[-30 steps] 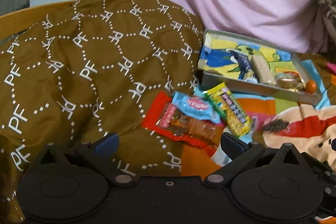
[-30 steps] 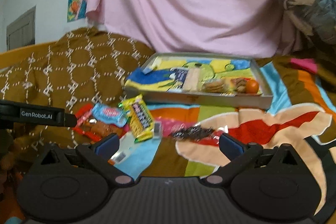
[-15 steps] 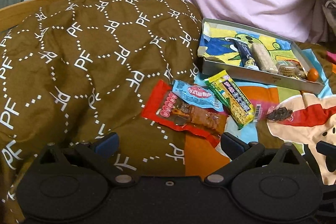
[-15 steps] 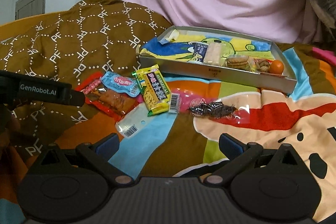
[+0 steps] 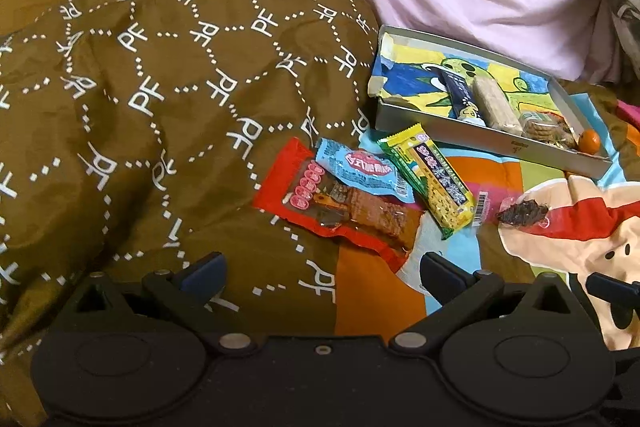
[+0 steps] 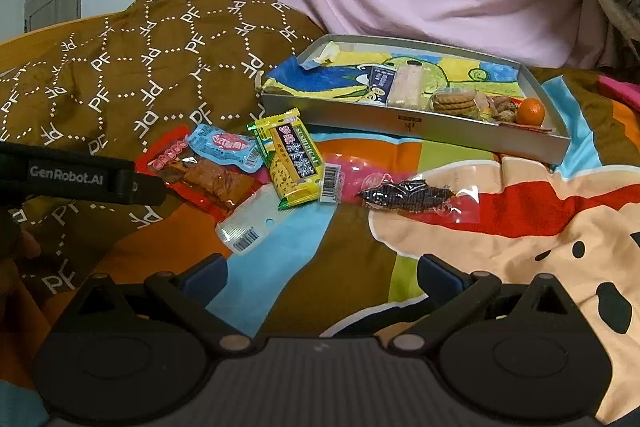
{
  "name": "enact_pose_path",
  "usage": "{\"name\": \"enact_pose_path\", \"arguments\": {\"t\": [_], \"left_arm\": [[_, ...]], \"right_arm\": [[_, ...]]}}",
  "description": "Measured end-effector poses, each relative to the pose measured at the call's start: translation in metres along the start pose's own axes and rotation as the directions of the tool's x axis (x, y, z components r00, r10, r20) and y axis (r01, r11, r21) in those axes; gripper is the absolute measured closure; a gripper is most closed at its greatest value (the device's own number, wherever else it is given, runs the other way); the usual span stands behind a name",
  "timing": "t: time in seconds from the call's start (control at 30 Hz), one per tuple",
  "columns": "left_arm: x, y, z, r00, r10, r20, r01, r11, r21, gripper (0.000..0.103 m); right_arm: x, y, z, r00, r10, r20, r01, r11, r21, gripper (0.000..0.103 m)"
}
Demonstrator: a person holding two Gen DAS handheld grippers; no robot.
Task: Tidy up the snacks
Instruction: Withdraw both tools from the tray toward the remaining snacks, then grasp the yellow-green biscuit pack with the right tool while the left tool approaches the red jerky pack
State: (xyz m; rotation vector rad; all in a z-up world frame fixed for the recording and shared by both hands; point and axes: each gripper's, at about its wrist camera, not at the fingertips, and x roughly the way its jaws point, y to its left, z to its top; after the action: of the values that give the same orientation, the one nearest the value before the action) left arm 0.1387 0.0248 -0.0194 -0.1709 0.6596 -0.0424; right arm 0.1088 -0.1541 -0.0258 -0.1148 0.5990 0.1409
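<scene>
- The loose snacks lie in a small heap on the bed, near and left of the tray (image 6: 472, 137), where the brown quilt (image 5: 160, 99) meets the bright cartoon sheet (image 6: 500, 227).
- The red packet (image 6: 208, 179) lies at the left of the heap, with the blue packet (image 6: 224, 149) overlapping its far end and the yellow bar (image 6: 290, 157) just to its right; a pink packet (image 6: 352, 175) peeks out from under the bar.
- The dark snack in clear wrap (image 6: 408, 197) sits a little apart to the right, alone on the sheet.
- The tray stands farther back and already holds a dark stick packet, a pale bar, biscuits (image 6: 452, 103) and a small orange (image 6: 530, 111), crowded toward its right end (the left end looks free).
- I'd judge all the packets light, crinkly and slick; the flat ones hug the soft bedding, so a pinch across a sealed edge or a raised corner looks safest.
- The yellow bar seems stiffer and could be taken across its narrow width.
- The clear-wrapped snack looks squashy, so it wants a gentle grip on the wrap's end.
- The left tongs (image 5: 320, 269) stand wide, holding nothing, low over the quilt just short of the red packet.
- The right tongs (image 6: 322, 269) are also spread wide and empty, above the sheet near the heap and not touching anything.
</scene>
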Motion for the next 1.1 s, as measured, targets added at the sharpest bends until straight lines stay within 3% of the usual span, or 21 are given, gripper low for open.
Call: {"name": "enact_pose_path", "arguments": {"t": [0.33,0.6,0.87,1.1], "left_arm": [[-0.002,0.004,0.0,0.994,-0.063,0.088,0.069,0.995,-0.071,0.001],[0.01,0.009,0.004,0.99,-0.121,0.068,0.131,0.975,-0.178,0.001],[0.04,0.009,0.011,0.964,-0.265,0.023,0.26,0.92,-0.294,0.001],[0.054,0.015,0.01,0.953,-0.299,0.047,0.294,0.877,-0.379,0.008]], "right_arm": [[0.002,-0.004,0.003,1.0,-0.008,-0.002,0.008,1.0,0.005,0.0],[-0.002,-0.002,0.003,1.0,-0.014,0.023,0.014,1.0,-0.012,0.0],[0.001,-0.009,0.006,0.997,-0.048,0.062,0.051,0.997,-0.057,0.0],[0.019,-0.015,0.018,0.997,-0.032,0.066,0.04,0.991,-0.125,0.0]]}}
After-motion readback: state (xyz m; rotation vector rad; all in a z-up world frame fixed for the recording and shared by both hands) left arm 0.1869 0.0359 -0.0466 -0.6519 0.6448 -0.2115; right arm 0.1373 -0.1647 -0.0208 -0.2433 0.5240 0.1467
